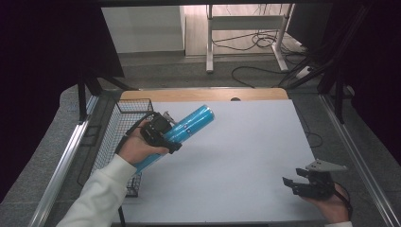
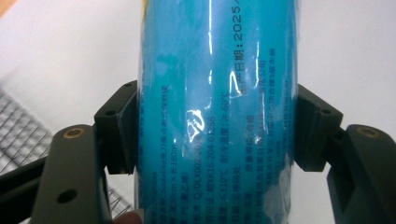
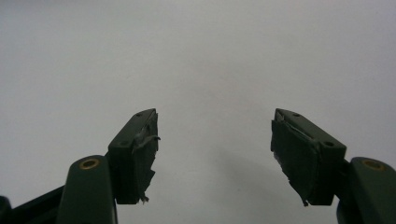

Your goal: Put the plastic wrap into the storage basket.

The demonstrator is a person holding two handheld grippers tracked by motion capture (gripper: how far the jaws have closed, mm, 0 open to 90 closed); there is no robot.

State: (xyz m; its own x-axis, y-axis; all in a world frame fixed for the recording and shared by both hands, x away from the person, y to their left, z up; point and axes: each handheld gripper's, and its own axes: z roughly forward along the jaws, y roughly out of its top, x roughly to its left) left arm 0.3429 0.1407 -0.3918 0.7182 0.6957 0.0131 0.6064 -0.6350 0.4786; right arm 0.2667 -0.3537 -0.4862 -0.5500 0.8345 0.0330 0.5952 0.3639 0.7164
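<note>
A long blue roll wrapped in shiny film (image 1: 189,125) is lifted off the table at the left, slanting up to the right. My left gripper (image 1: 161,132) is shut on it around its middle. In the left gripper view both pads press the sides of the blue roll (image 2: 217,116), which carries printed text. My right gripper (image 1: 295,183) rests low at the table's near right corner. It is open, and its pads (image 3: 299,154) have nothing between them above the bare white surface.
A black wire basket (image 1: 124,124) stands along the table's left edge, just beside my left hand. The white tabletop (image 1: 236,156) stretches between the two grippers. Metal rails run down both sides, and desk legs with cables stand on the floor beyond.
</note>
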